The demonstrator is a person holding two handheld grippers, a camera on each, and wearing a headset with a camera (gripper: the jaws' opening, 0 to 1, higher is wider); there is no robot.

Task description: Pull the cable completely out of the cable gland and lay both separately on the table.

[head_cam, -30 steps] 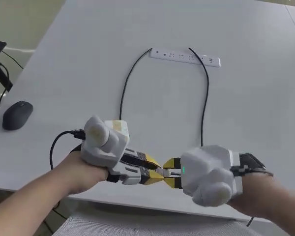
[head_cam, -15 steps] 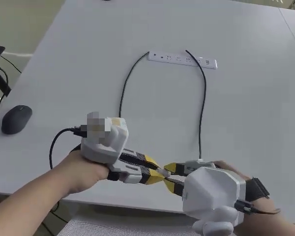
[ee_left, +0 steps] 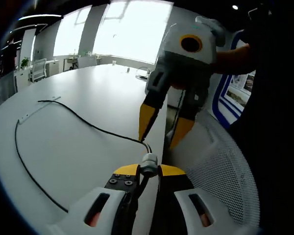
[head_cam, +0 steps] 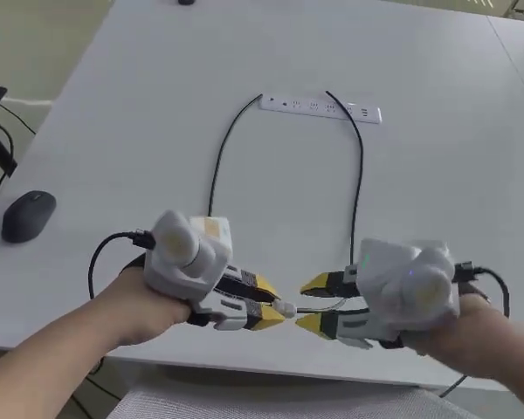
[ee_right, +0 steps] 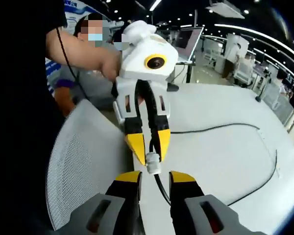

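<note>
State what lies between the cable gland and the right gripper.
A short stretch of the cable leaves the cable gland and runs between the right gripper's open jaws, seen in the right gripper view.

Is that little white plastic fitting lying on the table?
No, the cable gland is pinched between the left gripper's fingers, with the cable running out of it.

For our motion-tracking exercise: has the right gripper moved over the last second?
Yes. Against the power strip, the right gripper has shifted rightward, away from the left gripper.
</note>
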